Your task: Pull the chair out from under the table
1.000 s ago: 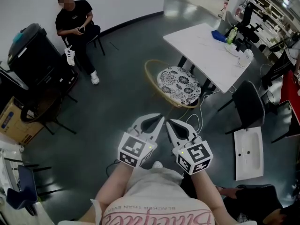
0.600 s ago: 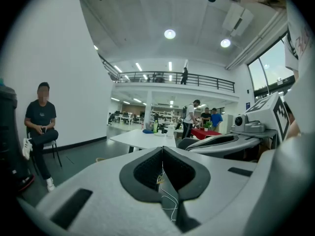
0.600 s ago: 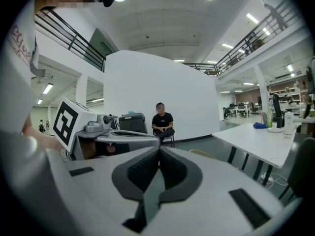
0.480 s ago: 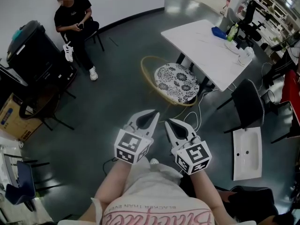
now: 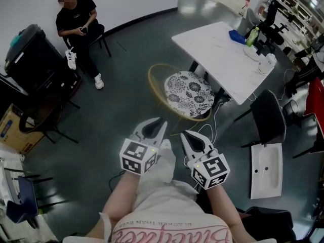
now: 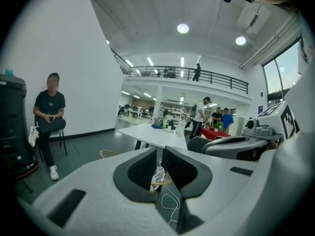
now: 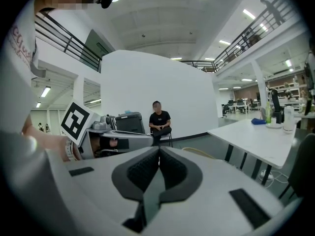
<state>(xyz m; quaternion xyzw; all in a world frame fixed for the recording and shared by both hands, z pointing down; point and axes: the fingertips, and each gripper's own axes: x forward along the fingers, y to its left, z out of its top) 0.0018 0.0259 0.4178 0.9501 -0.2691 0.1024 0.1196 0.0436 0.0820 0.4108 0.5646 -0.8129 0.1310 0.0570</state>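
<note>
While the chair (image 5: pixel 190 94) is seen part-tucked under the tabletop (image 5: pixel 223 54), no pulling is begun: left gripper (image 5: pixel 161 123) and right gripper (image 5: pixel 185 135) are held short of it, practically closed, empty.

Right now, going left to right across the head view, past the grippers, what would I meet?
Black case → seated person → round chair with patterned cushion → black chair. The white table overlaps both chairs, so it is left out.
</note>
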